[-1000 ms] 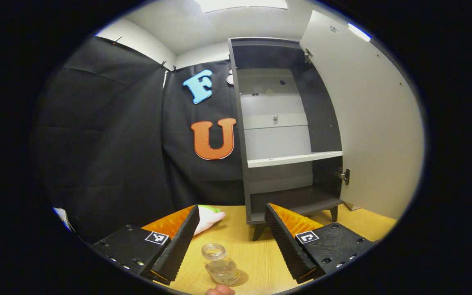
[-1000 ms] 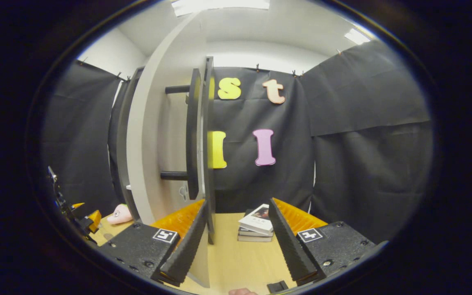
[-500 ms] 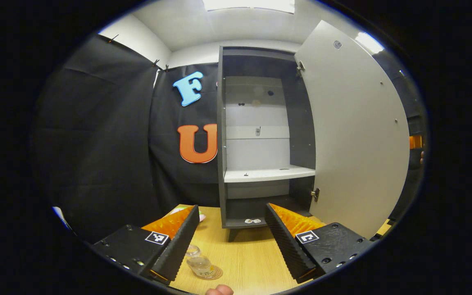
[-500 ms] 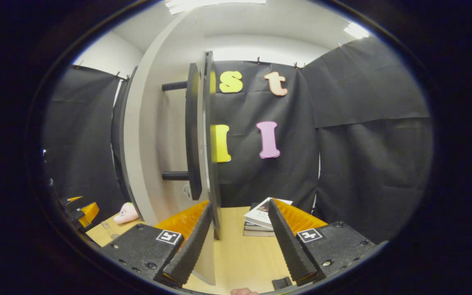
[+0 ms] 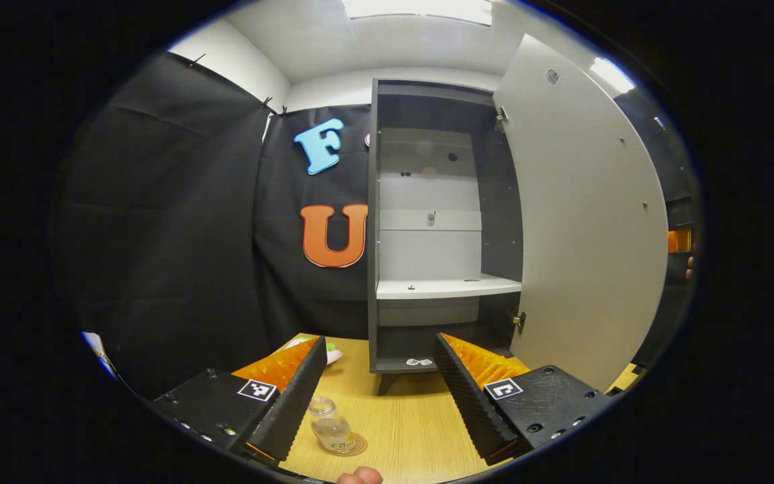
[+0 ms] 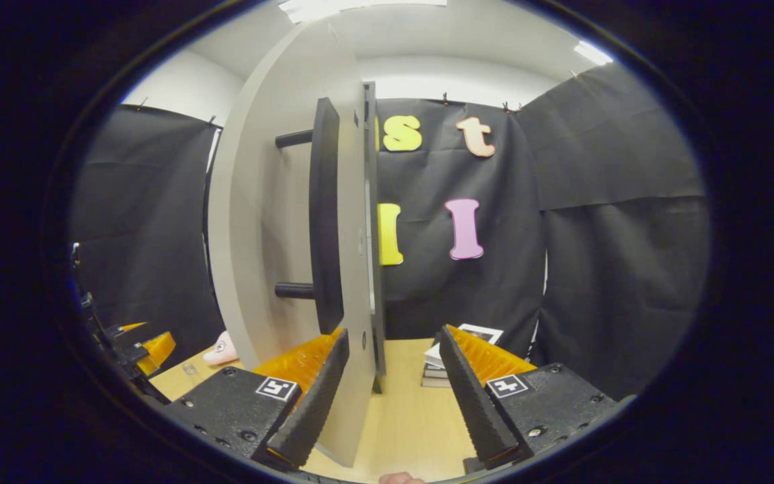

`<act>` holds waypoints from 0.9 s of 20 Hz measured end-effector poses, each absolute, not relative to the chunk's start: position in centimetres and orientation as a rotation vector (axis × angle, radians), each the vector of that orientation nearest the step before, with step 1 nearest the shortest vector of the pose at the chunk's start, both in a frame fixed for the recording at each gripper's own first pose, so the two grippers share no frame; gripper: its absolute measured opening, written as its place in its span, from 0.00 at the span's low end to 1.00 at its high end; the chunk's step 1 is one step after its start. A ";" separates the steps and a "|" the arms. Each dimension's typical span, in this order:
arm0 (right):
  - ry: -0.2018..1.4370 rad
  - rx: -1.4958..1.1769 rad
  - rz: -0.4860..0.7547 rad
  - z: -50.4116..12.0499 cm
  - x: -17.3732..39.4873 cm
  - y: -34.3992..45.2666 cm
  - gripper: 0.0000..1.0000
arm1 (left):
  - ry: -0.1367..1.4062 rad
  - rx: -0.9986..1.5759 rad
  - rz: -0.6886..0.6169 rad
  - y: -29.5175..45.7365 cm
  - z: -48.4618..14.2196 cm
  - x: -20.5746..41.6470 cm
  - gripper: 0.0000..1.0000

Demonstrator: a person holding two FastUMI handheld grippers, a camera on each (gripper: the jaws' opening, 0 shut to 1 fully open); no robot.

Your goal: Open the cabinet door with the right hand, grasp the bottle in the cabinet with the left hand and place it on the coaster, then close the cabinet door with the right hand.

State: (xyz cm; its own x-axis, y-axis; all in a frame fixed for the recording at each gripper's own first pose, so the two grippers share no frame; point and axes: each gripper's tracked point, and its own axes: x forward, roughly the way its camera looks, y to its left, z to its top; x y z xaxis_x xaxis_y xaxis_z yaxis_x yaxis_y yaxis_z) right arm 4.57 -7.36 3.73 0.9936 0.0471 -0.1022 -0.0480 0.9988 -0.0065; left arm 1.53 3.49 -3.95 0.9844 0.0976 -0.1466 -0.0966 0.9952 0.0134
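Bottle (image 5: 330,428): small, clear glass, no cap, upright on round coaster (image 5: 353,445) on wooden worktop (image 5: 414,423), in front of cabinet (image 5: 441,222). Cabinet: dark carcass, pale shelf, compartments bare. Cabinet door (image 5: 582,222): pale grey, swung wide open to the right; dark bar handle (image 6: 325,215) on outer face.

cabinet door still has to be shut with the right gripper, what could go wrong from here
1. The right gripper is open with the door's free edge between its fingers, not on the handle; a push could slip off the thin edge.
2. The bottle stands on the coaster beside the open left gripper; moving that hand could tip it.
3. A hard swing could jolt the cabinet.
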 end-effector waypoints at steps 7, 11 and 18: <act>0.095 -0.007 0.168 3.8 6.6 -2.1 0.88 | 0.143 0.011 0.106 4.7 -3.9 1.0 0.96; 0.096 -0.010 0.212 3.8 8.1 0.4 0.88 | 0.134 0.047 0.117 5.8 -3.8 0.6 0.96; 0.087 -0.053 0.294 3.8 10.8 6.0 0.88 | 0.138 0.035 0.092 6.4 -4.4 0.6 0.96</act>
